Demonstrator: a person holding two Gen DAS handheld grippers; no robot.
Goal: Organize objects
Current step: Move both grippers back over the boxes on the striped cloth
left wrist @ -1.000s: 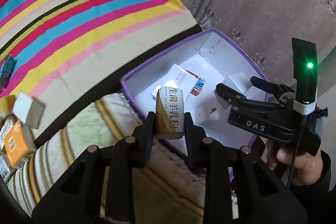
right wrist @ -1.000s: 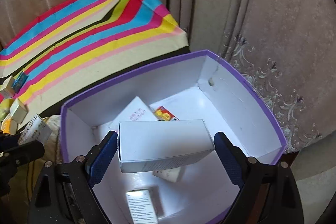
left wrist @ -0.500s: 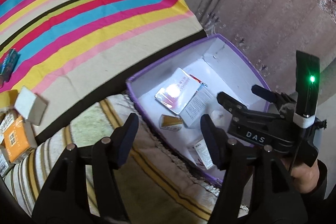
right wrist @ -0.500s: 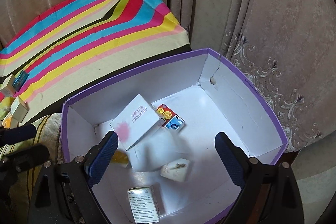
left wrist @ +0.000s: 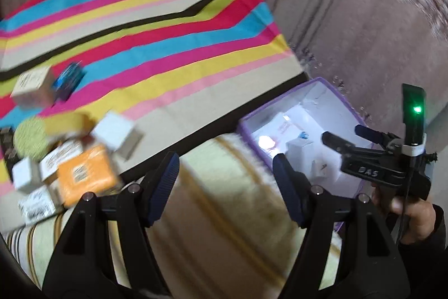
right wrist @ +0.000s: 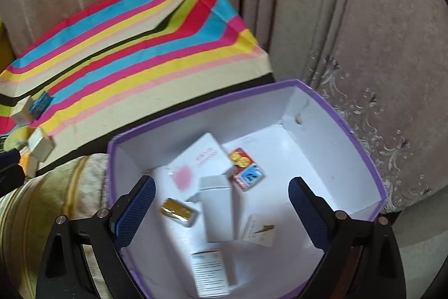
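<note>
Holding several small cartons, purple box [right wrist: 372,164]

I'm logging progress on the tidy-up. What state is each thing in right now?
Left gripper: open, empty, jaws just opening.
Right gripper: open, empty, jaws just opening, over the box.
Purple box: lidless, several cartons inside.
Gold carton: lying in the box.
Orange carton: outside the box, in the pile.
</note>
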